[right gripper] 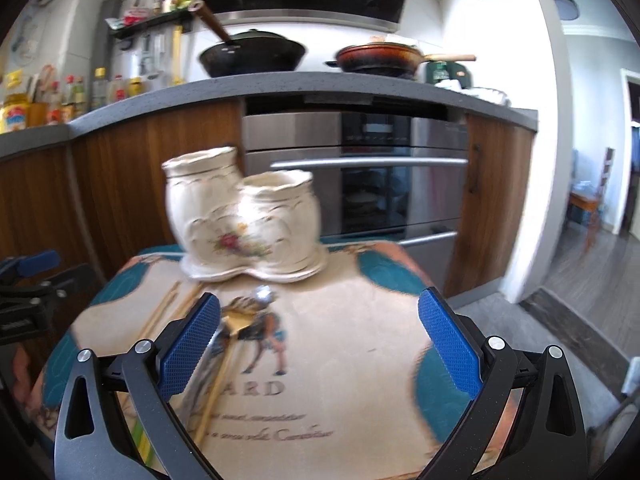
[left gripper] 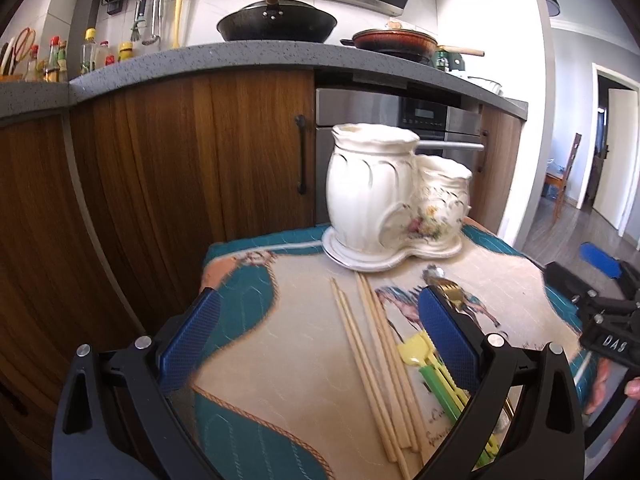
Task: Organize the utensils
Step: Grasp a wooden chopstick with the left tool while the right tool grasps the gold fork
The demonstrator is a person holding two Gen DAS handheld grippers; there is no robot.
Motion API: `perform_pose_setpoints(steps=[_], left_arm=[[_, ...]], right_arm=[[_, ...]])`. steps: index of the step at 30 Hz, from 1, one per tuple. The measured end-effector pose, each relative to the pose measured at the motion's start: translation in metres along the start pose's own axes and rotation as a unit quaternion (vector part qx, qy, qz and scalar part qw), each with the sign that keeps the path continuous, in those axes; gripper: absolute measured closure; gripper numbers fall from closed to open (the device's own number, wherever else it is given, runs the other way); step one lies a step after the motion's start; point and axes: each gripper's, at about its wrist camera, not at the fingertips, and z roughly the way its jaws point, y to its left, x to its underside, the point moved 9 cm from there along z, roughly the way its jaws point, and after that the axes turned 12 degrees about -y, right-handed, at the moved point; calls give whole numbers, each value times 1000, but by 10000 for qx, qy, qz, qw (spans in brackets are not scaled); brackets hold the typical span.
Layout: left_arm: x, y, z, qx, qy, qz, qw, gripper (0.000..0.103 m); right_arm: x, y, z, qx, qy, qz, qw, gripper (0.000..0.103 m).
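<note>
A white ceramic twin-pot utensil holder (left gripper: 390, 196) stands at the far edge of a small table with a printed cloth (left gripper: 296, 344); it also shows in the right wrist view (right gripper: 244, 216). Several wooden chopsticks (left gripper: 374, 352) lie on the cloth in front of it. Yellow and green plastic utensils (left gripper: 434, 372), a gold fork (left gripper: 448, 294) and a silver spoon (left gripper: 434, 272) lie to their right. My left gripper (left gripper: 320, 336) is open above the chopsticks. My right gripper (right gripper: 320, 340) is open and empty above the cloth, with the gold fork (right gripper: 232, 322) by its left finger.
Wooden cabinets (left gripper: 160, 168) and a steel oven (right gripper: 360, 176) stand behind the table under a grey counter (left gripper: 240, 56). A black wok (left gripper: 276, 22) and a red pan (left gripper: 394, 40) sit on the counter. Open floor (right gripper: 580, 280) lies to the right.
</note>
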Motion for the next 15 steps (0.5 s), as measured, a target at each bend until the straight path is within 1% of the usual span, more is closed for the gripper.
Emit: perform_pose_setpoints(steps=[1,3,4,5,6,7,8,9,10,12,15], left_arm=[[-3,1,2,-47,39,28,10000,5],[-4,4,9,-46,310,41,9995,5],[-5,5,13,28,422,-12,9991,5],[-5,7,14,100,450,-80,9989,5],[-6,8,15,117,415,-111,9990,6],[-5,10,16,111,310,-127,9994,6],[-3,10,18,85,367,-90,9993,6],[3,9,23,129,557,-35,9984,6],[11,5,30,285,813,-1,9963,6],[22,1,42,379,1105,92,9931,6],[32,-2,55,349,1345,338,9897,6]], right_arm=[[-4,-5,1,161,12,-42,9999,5],[-11,-12,1,225,14,-82,9997,5],[-15,-13,2,140,50,-97,9998,5],[-17,-13,4,32,101,-90,9999,5],[-19,-12,7,-127,193,-77,9997,5],[-17,-9,11,-317,377,-90,9987,5],[-16,-5,14,-432,503,-98,9978,5],[-13,-1,17,-551,630,-95,9964,5],[-8,2,21,-651,817,-85,9945,5],[-1,8,27,-717,1062,-44,9917,5],[9,13,31,-789,1275,6,9887,7]])
